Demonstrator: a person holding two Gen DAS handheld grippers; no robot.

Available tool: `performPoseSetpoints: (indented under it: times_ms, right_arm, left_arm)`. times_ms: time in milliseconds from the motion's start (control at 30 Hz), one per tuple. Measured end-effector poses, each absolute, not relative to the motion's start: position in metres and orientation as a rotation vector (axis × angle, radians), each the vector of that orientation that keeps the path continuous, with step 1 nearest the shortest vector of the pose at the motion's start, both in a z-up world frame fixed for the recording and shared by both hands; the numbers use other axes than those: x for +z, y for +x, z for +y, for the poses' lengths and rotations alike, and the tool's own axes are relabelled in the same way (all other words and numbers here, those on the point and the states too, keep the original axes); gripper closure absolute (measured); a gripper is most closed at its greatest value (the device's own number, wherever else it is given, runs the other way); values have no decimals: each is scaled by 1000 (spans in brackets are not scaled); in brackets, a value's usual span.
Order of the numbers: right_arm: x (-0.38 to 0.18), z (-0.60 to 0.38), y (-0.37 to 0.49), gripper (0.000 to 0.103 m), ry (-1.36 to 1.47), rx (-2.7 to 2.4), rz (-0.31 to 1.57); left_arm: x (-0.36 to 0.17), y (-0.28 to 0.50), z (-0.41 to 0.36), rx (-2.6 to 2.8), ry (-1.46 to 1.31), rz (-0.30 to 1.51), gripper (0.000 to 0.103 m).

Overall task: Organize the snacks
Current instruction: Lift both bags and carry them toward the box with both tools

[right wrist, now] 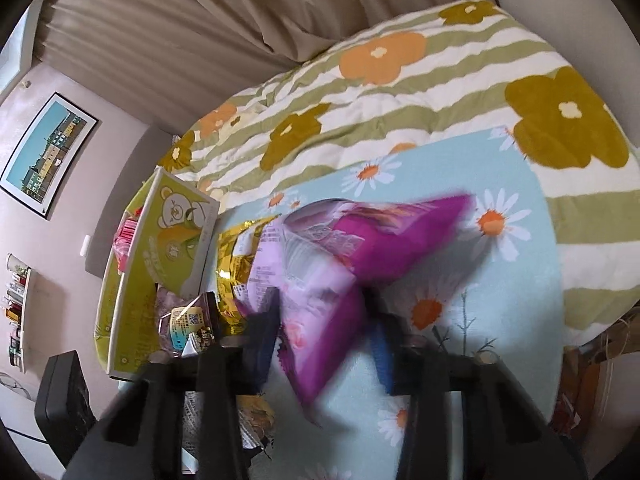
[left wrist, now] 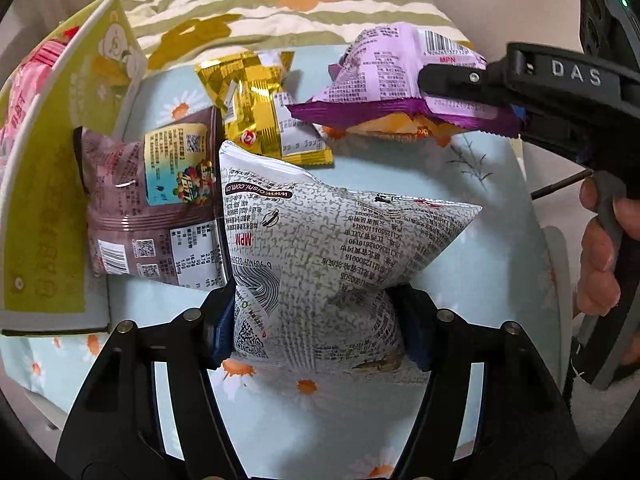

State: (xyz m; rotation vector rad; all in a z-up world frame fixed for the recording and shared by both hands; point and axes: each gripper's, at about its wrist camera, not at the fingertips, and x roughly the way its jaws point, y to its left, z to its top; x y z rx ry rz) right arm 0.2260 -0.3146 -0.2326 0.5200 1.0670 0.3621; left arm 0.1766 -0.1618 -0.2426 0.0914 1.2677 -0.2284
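My left gripper [left wrist: 316,320] is shut on a white-grey snack bag [left wrist: 320,240], pinching its near end above the blue daisy cloth [left wrist: 280,420]. My right gripper [right wrist: 324,320] is shut on a purple snack bag [right wrist: 320,260] and holds it off the cloth; it also shows in the left wrist view [left wrist: 400,76], gripped at its right end. A gold snack bag [left wrist: 260,108] and a brown candy bag [left wrist: 156,208] lie on the cloth. A yellow-green box [left wrist: 52,184] stands at the left with a pink packet [left wrist: 20,92] inside.
A striped flower blanket [right wrist: 400,92] lies behind the cloth. Curtains [right wrist: 180,40] hang at the back. A picture [right wrist: 44,152] and a shelf [right wrist: 20,312] are on the left wall. A black device [right wrist: 60,396] sits low left.
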Motion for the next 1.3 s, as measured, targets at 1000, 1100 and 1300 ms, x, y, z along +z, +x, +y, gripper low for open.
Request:
performPoseSetpoints:
  times_ms: [1000,1100,1300]
  right_arm:
    - [-57,-194,200,76,338,482,801]
    - [-51,-156,208,76,323,499,793]
    - [-48,-87,234,76,325,493,784]
  left_arm:
    - [-57,200,28,-130,-62,954,41]
    - [-46,213,68,-116,-66,942,41]
    - [-41,252,140,-117,-66,941,40]
